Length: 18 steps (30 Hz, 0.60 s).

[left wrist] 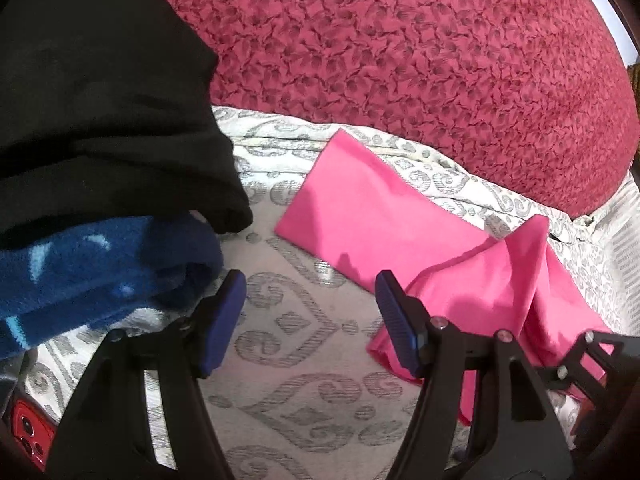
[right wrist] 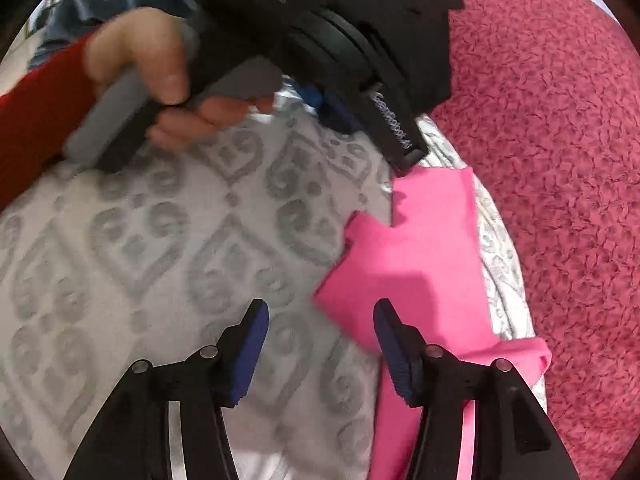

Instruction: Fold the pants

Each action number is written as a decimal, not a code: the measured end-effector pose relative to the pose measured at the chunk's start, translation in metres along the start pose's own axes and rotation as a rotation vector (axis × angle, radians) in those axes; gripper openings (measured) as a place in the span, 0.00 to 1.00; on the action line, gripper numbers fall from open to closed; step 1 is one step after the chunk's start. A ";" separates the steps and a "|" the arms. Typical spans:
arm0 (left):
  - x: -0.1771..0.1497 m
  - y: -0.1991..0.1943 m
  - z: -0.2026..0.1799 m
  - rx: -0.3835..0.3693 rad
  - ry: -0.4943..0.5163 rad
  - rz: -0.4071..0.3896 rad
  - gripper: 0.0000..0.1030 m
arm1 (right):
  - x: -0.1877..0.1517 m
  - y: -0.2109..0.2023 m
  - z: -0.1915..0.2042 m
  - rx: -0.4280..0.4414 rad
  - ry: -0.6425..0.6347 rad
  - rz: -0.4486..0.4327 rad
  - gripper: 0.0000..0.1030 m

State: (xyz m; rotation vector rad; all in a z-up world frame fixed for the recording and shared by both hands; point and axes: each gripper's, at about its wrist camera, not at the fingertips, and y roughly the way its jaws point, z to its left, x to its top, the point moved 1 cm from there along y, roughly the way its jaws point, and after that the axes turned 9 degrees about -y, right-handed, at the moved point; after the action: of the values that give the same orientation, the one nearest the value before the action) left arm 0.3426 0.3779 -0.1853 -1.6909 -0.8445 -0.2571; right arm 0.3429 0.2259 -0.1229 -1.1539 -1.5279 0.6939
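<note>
The pink pants (left wrist: 400,224) lie partly folded on a white mattress with grey swirls (left wrist: 288,360). In the left wrist view my left gripper (left wrist: 310,292) is open and empty above the mattress, with the pants just right of its right finger. In the right wrist view the pants (right wrist: 424,264) lie along the mattress's right edge. My right gripper (right wrist: 320,320) is open and empty, its right finger over the pants' near end. The other gripper's black body (right wrist: 352,40) is held by a hand at the top of that view.
A black garment (left wrist: 108,120) lies on a blue fleece (left wrist: 80,272) at the left. A red phone (left wrist: 28,436) sits at the lower left. A maroon patterned carpet (left wrist: 440,60) lies beyond the mattress edge.
</note>
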 end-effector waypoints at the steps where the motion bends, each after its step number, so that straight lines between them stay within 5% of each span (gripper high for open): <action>1: -0.001 0.001 0.001 0.002 -0.005 0.001 0.66 | 0.001 0.005 -0.007 0.009 0.003 0.028 0.21; 2: -0.001 0.002 0.002 0.000 -0.010 0.001 0.66 | 0.002 0.011 -0.017 0.039 0.060 0.043 0.04; 9: -0.004 -0.003 -0.001 -0.081 0.000 0.006 0.66 | 0.006 -0.010 -0.088 0.113 0.370 -0.066 0.02; 18: -0.021 0.000 -0.026 -0.231 0.103 0.033 0.70 | 0.025 -0.031 -0.141 0.119 0.469 -0.142 0.02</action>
State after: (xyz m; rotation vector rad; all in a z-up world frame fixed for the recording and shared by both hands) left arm 0.3344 0.3456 -0.1892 -1.8876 -0.7315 -0.4286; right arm 0.4675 0.2190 -0.0466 -1.0193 -1.1416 0.3771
